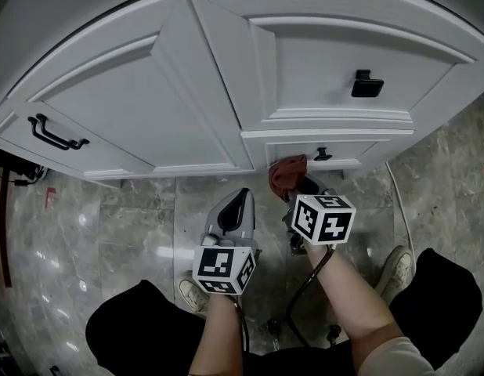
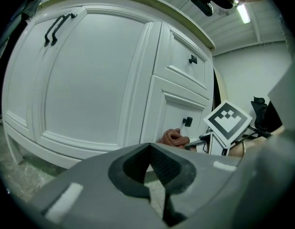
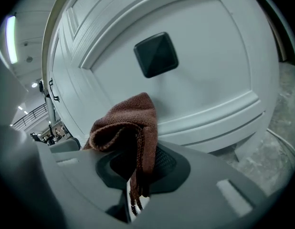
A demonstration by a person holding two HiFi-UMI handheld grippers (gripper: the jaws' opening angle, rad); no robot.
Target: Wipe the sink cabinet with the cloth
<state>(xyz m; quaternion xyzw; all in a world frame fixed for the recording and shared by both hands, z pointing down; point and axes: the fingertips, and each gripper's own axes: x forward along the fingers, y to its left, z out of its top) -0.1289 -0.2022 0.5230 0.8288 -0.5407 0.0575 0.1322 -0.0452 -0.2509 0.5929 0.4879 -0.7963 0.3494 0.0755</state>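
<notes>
1. The white sink cabinet (image 1: 148, 108) filled the upper part of the head view, with a long black bar handle (image 1: 55, 133) on its left door and two drawers stacked at its right
2. The right gripper (image 3: 138, 156) had its jaws closed tight on the cloth (image 3: 131, 128), a reddish-brown knitted piece that bunched up above the jaws while a frayed end hung down between them
3. In the right gripper view the cloth sat in front of the lower drawer (image 3: 209, 70), below and slightly left of that drawer's square black knob (image 3: 156, 54)
4. In the head view the cloth lay at the lower drawer's bottom left corner, just beside the cabinet face; whether it actually pressed on the panel could not be told
5. The left gripper (image 2: 150, 149) had its jaws brought together at the tips with nothing held between them
6. It hung over the grey marble floor (image 1: 109, 233), to the left of the right gripper and further back from the cabinet, pointing toward the foot of the centre door
7. The upper drawer carried a larger black knob (image 1: 367, 84), well above the cloth
8. A light-coloured shoe (image 1: 395, 266) rested on the floor to the right of the person's right forearm
</notes>
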